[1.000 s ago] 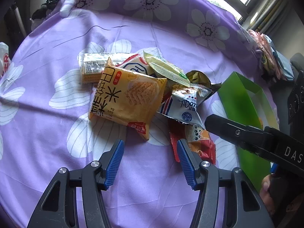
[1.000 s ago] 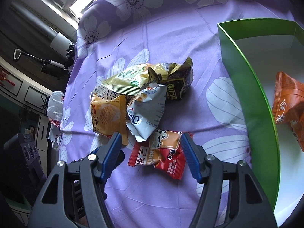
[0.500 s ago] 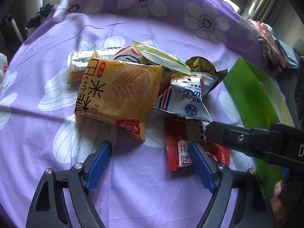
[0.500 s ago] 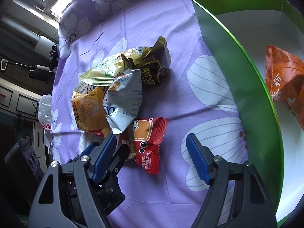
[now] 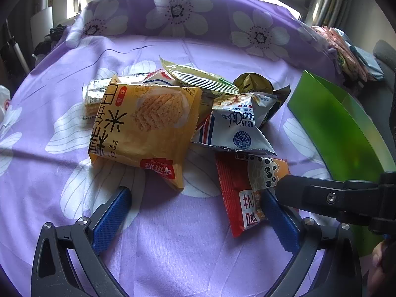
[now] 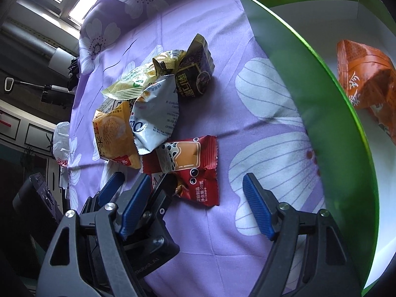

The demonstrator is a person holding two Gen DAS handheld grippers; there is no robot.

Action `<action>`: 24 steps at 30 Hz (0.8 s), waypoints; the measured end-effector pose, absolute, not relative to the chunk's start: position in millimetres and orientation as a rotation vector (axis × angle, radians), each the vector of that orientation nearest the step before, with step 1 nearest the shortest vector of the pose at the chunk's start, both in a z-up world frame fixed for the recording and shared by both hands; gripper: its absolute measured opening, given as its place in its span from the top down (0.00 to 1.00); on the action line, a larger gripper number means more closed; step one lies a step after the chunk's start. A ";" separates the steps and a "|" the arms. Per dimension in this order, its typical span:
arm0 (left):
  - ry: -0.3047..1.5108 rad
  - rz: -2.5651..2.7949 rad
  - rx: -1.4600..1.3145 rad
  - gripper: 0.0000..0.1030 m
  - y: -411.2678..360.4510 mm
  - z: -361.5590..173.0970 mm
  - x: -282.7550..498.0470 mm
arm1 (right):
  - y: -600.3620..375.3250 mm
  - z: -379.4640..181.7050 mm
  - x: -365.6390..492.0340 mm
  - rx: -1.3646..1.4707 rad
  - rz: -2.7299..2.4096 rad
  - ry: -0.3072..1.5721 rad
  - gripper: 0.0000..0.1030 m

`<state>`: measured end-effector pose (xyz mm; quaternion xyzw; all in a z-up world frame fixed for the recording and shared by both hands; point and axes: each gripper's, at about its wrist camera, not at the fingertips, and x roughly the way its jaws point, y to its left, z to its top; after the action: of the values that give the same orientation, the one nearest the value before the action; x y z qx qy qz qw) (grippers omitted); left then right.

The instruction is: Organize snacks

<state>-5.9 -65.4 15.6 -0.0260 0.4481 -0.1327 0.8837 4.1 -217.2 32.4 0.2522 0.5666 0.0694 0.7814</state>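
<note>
Both grippers have closed in on the snack pile since the earlier frames, and the red, crinkly plastic snack packet with a bubble-tea picture (image 5: 243,190) now lies between them. The packet rests flat on the desk's purple, white-flowered cloth (image 5: 173,242), at the near edge of the pile, its top tucked under a white-and-blue foil packet (image 5: 238,130). To that packet's left sits a large yellow rice-cracker bag (image 5: 146,130), with a pale green-yellow sachet (image 5: 200,80) and a dark gold-brown wrapper (image 6: 195,74) behind.

The left gripper (image 5: 195,212) has its jaws spread wide, its right blue pad (image 5: 278,219) touching the red packet's edge. The right gripper (image 6: 195,205) is likewise released, its jaws straddling the packet's near end without pinching it.

Toward the desk's right edge stands a green cardboard box with a white interior (image 6: 321,104), holding an orange snack bag (image 6: 368,84).
</note>
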 end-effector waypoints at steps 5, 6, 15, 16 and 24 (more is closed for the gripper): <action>0.931 -0.273 -0.049 0.00 -66.2 15.6 -6.4 | -219.0 31.8 4.4 0.575 0.156 1.222 0.21; 0.932 -0.273 -0.047 0.00 -65.9 15.6 -6.1 | -219.2 31.7 4.5 0.574 0.155 1.223 0.21; 0.931 -0.273 -0.049 0.00 -66.2 15.6 -6.3 | -219.3 31.2 5.1 0.576 0.182 1.219 0.18; 0.931 -0.273 -0.049 0.00 -66.3 15.6 -6.4 | -218.7 31.3 5.3 0.574 0.183 1.220 0.18; 0.931 -0.272 -0.049 0.00 -66.5 15.5 -6.6 | -217.5 31.3 8.2 0.578 0.176 1.226 0.18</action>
<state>-6.6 -66.5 15.5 -0.0235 0.4474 -0.1309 0.8844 8.2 -217.5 31.3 0.2671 0.5665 0.0815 0.7753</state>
